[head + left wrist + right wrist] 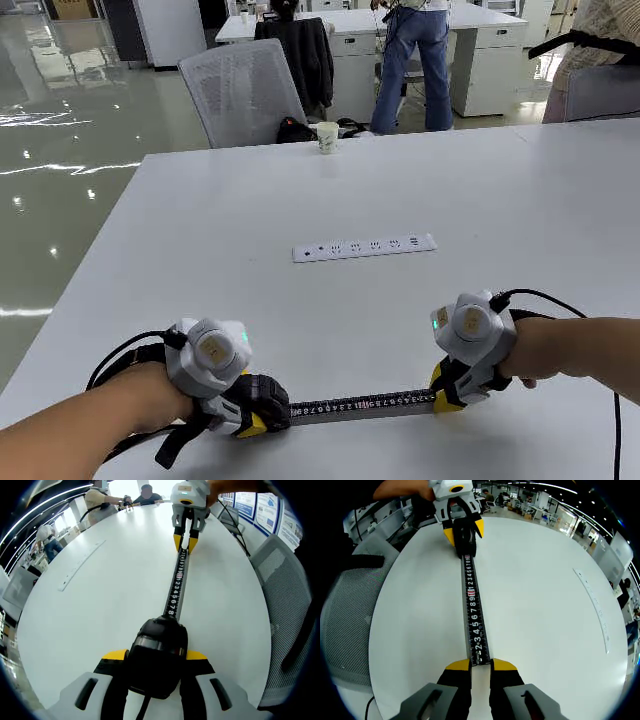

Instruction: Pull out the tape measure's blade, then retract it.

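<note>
Tape measure (265,400) sits on the white tabletop (250,220) near its front edge, its black case clamped between the jaws of the left gripper (156,655). The blade (365,406) runs flat across to the right gripper (481,665), whose jaws pinch its tip. A power strip (365,247) lies mid-table, well apart. At the far edge stands a paper cup (327,137), with a mesh chair (240,95) behind it in an open office with a glossy floor (60,120).

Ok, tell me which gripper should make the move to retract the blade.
Right, probably. The right gripper is shut on the blade near its tip and can guide it back to the case. The left gripper is clamped on the case, so it serves best as the anchor.
</note>
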{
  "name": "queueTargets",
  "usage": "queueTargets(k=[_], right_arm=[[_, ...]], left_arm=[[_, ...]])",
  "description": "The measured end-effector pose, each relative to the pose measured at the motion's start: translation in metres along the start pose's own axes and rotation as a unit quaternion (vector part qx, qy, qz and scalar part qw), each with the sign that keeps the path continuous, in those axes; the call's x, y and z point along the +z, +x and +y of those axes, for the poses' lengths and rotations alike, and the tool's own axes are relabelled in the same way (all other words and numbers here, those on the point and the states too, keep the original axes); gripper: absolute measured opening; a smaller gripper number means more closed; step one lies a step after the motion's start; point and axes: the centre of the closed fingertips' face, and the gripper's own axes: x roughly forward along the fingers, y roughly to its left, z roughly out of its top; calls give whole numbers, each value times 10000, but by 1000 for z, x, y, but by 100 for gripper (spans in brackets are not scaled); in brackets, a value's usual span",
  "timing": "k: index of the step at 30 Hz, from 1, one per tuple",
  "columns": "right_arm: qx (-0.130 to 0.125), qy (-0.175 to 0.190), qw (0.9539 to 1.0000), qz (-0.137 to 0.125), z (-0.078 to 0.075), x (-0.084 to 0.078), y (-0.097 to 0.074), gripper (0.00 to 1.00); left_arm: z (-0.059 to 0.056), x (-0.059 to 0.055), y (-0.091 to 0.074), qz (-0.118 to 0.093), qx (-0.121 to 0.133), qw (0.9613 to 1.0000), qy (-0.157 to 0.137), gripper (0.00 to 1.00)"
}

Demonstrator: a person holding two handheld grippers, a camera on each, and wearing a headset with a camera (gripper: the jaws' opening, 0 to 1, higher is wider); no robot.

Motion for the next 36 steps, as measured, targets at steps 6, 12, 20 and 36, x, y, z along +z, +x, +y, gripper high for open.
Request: queueTargets(k=[6, 12, 20, 36], right_arm=[[-20, 26, 10000, 13, 0, -4, -2, 10], [-35, 57, 10000, 31, -2, -9, -4, 10], [-58, 95, 9999, 65, -3, -16, -8, 10], [-96, 139, 9998, 108, -4, -25, -13, 10]], left_arm=[[1, 0, 0, -6, 9, 10000, -16, 34], [2, 0, 1, -11, 11, 10000, -34, 34], [2, 0, 1, -13, 10, 10000, -42, 34], [2, -1, 1, -16, 16, 10000, -45, 34]])
